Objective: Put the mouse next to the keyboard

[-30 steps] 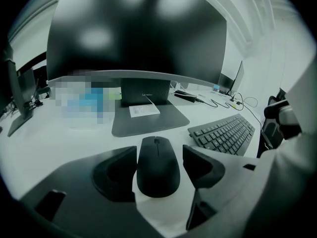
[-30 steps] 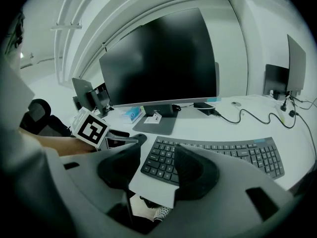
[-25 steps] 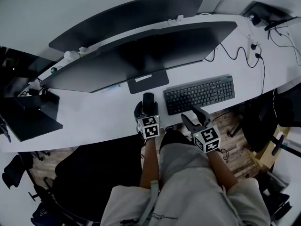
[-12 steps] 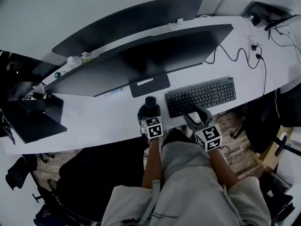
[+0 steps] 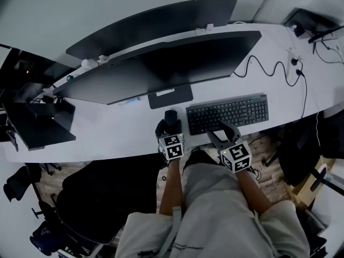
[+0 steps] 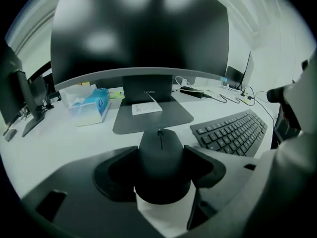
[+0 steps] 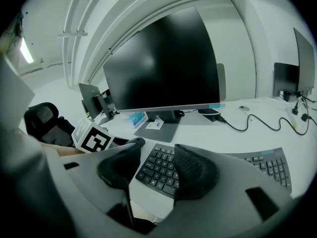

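As left hand-held gripper [image 6: 161,163] clasps mouse [image 6: 161,150], nose toward monitor stand [image 6: 148,117]

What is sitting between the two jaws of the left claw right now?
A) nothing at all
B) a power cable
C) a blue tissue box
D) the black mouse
D: in the left gripper view the black mouse sits squarely between the jaws of the left claw, with one jaw pressed against each of its sides.
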Demonstrator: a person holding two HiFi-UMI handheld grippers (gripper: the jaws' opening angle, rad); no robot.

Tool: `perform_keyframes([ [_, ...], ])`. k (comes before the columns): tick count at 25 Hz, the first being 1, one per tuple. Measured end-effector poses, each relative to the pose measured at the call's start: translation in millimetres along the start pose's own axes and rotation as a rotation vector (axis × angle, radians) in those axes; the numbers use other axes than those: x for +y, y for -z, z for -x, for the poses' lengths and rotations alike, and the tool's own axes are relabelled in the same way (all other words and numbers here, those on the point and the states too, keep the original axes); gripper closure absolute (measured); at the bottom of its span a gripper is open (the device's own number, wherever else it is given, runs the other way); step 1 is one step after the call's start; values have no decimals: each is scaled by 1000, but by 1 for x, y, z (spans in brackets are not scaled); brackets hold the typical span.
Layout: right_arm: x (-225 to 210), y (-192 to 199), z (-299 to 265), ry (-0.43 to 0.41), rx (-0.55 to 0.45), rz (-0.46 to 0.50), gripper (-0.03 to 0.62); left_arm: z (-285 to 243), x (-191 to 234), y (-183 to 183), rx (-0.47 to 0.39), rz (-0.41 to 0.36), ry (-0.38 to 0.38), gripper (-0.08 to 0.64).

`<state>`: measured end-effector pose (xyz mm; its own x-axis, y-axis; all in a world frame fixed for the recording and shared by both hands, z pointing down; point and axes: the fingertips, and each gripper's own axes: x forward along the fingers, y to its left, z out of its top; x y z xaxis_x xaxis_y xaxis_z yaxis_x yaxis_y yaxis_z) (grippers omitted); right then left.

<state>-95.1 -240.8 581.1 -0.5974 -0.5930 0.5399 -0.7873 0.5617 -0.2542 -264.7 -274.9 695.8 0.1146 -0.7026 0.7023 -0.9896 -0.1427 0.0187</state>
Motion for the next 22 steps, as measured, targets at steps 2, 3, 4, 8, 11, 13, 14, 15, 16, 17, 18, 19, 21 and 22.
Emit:
perform_keyframes([
  [2,-7,0,5,-22,3,14,374,3,-8,-9,-24,10,-10,270],
  [3,-10,0,8,-31,4,20,374,6,-12,-14,-37,18,-14,270],
  [4,-14,0,14,-38,4,22,374,10,-17,-18,-48,23,-19,270],
  [8,-36,0,34,-47,-17,-6,376,23,-40,-36,-80,15,-42,271],
  [11,-53,6,44,-45,-23,-28,377,25,-62,-52,-109,13,-36,270],
  [13,-62,8,50,-42,-30,-39,379,27,-75,-63,-131,13,-25,270],
  [14,-65,9,53,-42,-34,-45,379,28,-81,-67,-139,12,-21,270],
  [15,-68,10,57,-42,-39,-52,380,30,-88,-70,-145,10,-18,270],
  [16,-72,12,61,-41,-44,-59,380,31,-95,-73,-148,7,-13,270],
  [17,-76,13,66,-37,-50,-67,382,31,-103,-75,-149,-1,-9,270],
  [18,-81,15,69,-32,-55,-75,382,30,-112,-77,-147,-13,-4,270],
  [19,-86,17,73,-26,-58,-82,382,30,-120,-79,-145,-26,2,270],
  [21,-96,21,80,-16,-66,-98,382,29,-138,-85,-151,-48,18,270],
  [22,-102,23,84,-11,-70,-105,382,28,-147,-88,-156,-57,27,270],
])
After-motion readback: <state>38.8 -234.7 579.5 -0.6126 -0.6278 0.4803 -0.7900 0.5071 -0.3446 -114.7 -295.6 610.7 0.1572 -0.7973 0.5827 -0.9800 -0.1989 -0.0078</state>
